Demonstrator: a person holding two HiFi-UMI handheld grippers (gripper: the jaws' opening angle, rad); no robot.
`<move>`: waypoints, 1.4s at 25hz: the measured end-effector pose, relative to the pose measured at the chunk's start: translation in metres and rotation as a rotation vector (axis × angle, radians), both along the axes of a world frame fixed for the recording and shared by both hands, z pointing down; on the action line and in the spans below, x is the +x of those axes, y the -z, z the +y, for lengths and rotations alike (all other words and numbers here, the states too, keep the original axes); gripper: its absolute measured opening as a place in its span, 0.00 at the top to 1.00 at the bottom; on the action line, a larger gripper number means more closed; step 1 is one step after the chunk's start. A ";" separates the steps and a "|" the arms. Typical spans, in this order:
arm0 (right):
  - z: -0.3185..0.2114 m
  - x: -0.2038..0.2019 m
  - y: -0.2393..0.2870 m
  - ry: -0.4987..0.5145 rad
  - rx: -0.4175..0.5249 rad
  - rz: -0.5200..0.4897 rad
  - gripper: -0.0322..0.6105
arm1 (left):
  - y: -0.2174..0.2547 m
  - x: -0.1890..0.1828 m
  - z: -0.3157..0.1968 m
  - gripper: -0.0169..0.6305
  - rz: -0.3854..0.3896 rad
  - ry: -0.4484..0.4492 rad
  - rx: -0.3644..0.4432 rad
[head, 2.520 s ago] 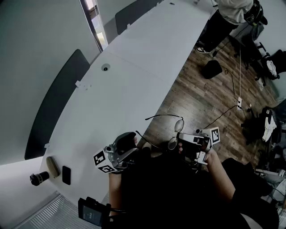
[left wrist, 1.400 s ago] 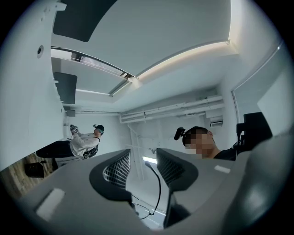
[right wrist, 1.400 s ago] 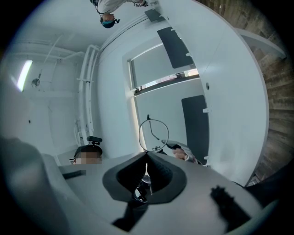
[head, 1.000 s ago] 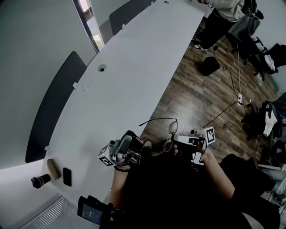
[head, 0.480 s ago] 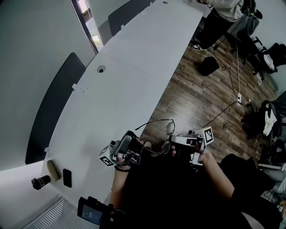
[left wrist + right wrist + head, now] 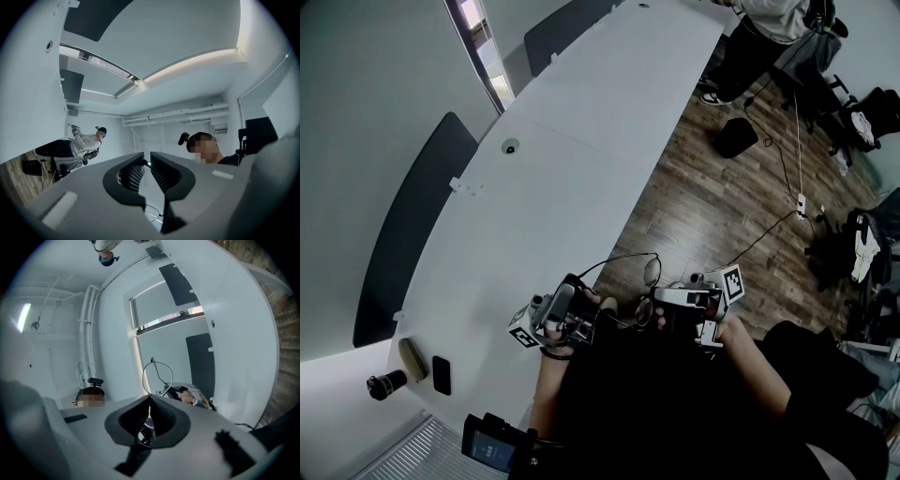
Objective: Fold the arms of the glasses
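Head view, low centre: the right gripper (image 6: 662, 309) is clamped shut on the glasses (image 6: 652, 272), holding them over the wooden floor (image 6: 722, 206) just off the white table (image 6: 562, 187) edge. The left gripper (image 6: 586, 302) sits at their 9 o'clock. Its jaws have just been opening to a thin slit, with a glasses arm tip at the gap, not pinched. A phone (image 6: 440, 373) lies at 8 o'clock and a person (image 6: 769, 23) stands at 1 o'clock.

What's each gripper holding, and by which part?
Right gripper holds the glasses at the bridge. Left gripper: its fingers have just been opening; an arm tip sits between them, not gripped.
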State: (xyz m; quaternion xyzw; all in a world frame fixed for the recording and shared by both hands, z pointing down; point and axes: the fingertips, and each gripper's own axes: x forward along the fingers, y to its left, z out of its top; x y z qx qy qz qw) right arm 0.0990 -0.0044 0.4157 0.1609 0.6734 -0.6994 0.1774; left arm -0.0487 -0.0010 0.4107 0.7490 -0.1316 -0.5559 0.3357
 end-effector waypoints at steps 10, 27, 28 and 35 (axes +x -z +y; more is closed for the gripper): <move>0.000 0.001 0.005 -0.009 0.019 -0.042 0.93 | -0.007 -0.002 -0.001 0.91 0.018 0.004 -0.006; 0.008 -0.013 0.015 -0.003 0.105 -0.071 0.93 | 0.002 -0.004 -0.003 0.91 0.122 -0.044 0.032; 0.008 -0.013 0.015 -0.004 0.108 -0.070 0.93 | 0.003 -0.004 -0.003 0.91 0.127 -0.045 0.033; 0.011 -0.012 0.031 -0.034 0.181 -0.139 0.93 | 0.024 0.002 -0.008 0.91 0.201 -0.074 0.030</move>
